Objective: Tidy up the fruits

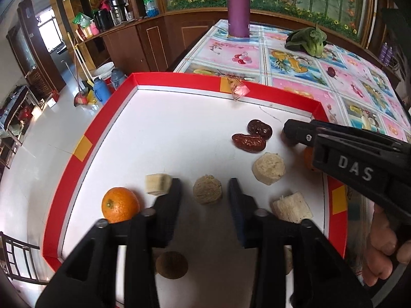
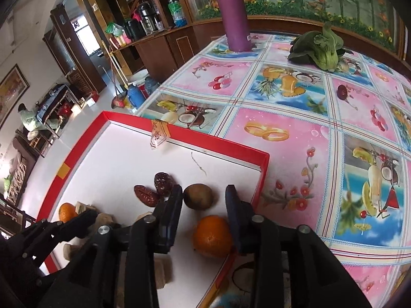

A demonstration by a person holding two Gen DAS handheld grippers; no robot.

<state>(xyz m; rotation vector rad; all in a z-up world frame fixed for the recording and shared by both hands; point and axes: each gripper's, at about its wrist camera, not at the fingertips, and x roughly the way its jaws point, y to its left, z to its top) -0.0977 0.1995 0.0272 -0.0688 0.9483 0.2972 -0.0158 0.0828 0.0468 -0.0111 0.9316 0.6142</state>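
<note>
Fuzzy brown kiwi (image 2: 198, 196) sits between the spread right claw (image 2: 204, 197); left claw (image 1: 205, 192) spread over a fibrous disc (image 1: 207, 189).

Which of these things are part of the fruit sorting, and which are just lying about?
Part of the job: red-rimmed tray, oranges, kiwi, red dates, pale cut pieces, stray date on the tablecloth.

Lying about: purple flask, leafy greens.
</note>
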